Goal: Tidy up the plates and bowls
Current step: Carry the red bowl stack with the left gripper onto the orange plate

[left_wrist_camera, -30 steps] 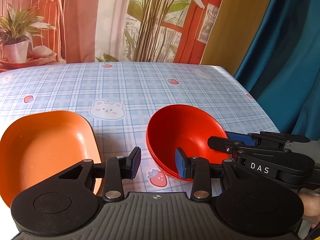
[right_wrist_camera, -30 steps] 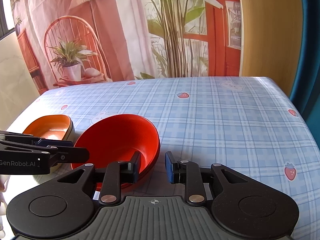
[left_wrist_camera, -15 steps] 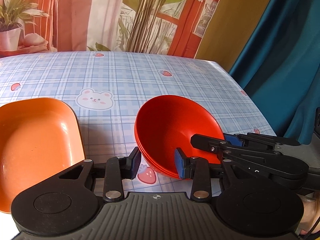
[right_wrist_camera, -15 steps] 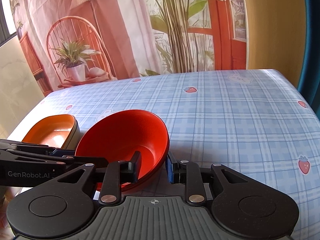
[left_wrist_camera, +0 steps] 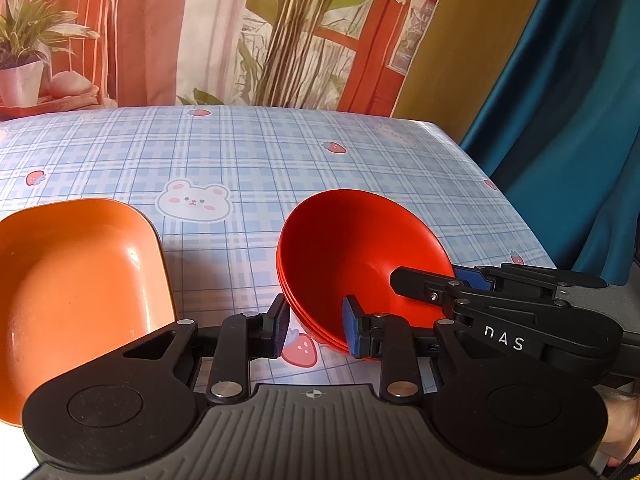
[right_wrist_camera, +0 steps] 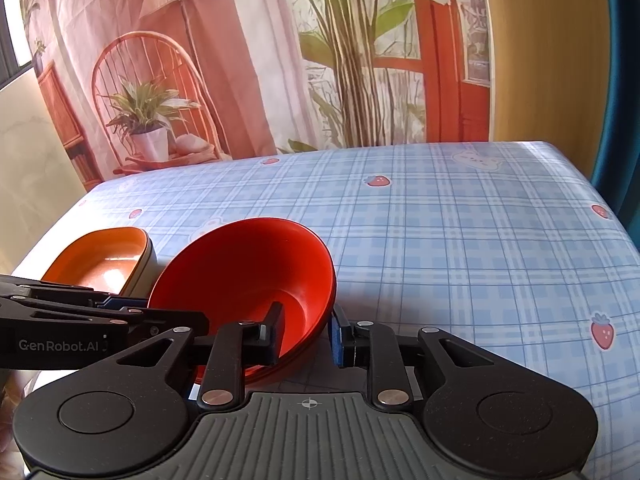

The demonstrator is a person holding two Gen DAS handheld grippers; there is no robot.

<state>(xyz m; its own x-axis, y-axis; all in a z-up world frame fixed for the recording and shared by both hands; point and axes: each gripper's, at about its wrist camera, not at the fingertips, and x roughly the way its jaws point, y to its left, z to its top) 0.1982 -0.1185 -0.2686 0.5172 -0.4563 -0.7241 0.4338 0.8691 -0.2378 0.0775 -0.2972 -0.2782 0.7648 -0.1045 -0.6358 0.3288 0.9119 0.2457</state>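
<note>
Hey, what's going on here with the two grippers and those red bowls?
A person is working a stack of red bowls on the checked tablecloth with two handheld grippers. Both the left gripper and the right gripper straddle the stack's rim from opposite sides, fingers open. An orange dish sits to the left, untouched.

Both tongs meet at the red bowls (left_wrist_camera: 360, 256): the left tongs (left_wrist_camera: 314, 326) are spread across the near rim, and the right tongs (right_wrist_camera: 306, 334) straddle the right rim, jaws apart.
</note>
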